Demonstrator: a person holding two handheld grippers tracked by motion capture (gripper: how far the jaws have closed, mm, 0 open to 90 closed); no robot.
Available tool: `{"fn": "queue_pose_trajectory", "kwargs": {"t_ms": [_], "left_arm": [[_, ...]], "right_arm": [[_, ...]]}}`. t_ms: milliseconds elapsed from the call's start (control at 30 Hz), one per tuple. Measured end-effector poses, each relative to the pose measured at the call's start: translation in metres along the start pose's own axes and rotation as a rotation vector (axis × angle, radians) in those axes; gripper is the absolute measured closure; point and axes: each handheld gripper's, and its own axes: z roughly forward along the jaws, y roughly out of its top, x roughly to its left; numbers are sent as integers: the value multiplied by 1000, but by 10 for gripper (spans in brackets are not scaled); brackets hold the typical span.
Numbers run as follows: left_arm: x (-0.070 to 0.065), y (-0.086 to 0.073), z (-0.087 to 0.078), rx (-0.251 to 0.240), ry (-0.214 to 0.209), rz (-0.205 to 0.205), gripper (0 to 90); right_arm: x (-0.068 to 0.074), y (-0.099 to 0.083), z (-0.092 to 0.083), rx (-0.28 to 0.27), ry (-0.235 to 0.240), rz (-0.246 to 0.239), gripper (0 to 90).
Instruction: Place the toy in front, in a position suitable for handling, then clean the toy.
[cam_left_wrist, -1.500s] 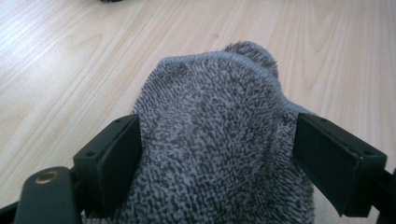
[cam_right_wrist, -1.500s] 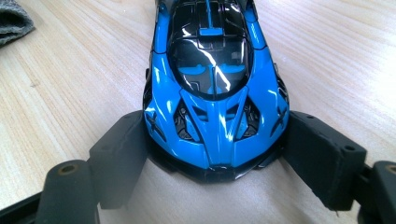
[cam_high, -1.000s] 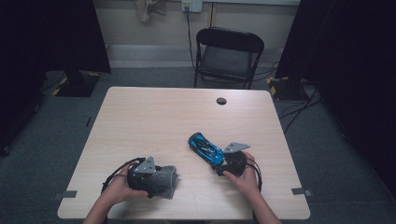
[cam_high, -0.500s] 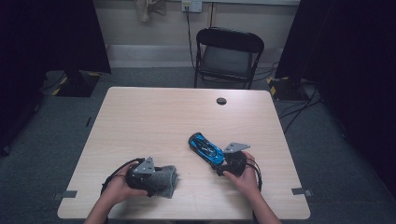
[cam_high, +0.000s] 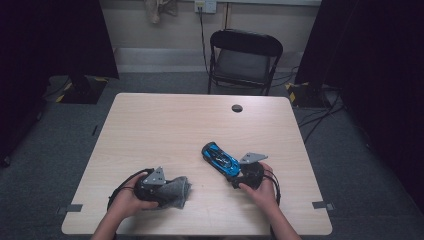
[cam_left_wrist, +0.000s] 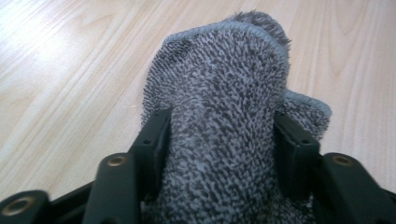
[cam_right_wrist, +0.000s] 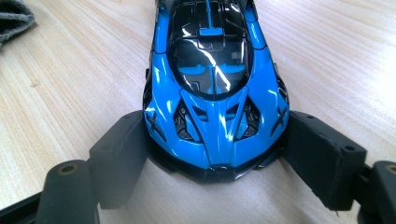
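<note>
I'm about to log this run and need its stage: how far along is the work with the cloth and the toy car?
Done: the right gripper is clamped on one end of the blue toy car, which rests on the table. In hand: the left gripper has just been closing on the bunched grey cloth, its fingers pressing its sides. Left: cloth and car lie apart, so any wiping has not begun.
</note>
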Motion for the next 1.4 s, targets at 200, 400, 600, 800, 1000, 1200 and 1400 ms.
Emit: {"fn": "queue_pose_trajectory", "kwargs": {"t_ms": [200, 400, 600, 800, 1000, 1200, 1400], "left_arm": [[0, 5, 0, 25, 33, -48, 571], [-1, 8, -1, 47, 63, -56, 623], [2, 8, -4, 14, 75, -114, 635], [5, 14, -10, -53, 52, -190, 637], [7, 23, -14, -111, 40, -233, 648], [7, 41, -8, -141, 33, -249, 663], [6, 65, 7, -169, 22, -263, 666]], "right_arm": [[0, 0, 0, 0, 0, 0, 227], [0, 0, 0, 0, 0, -1, 227], [0, 0, 0, -1, 1, 0, 227], [0, 0, 0, -1, 0, -1, 227], [0, 0, 0, -1, 0, -1, 227], [0, 0, 0, -1, 3, 0, 227], [0, 0, 0, -1, 3, 0, 227]]}}
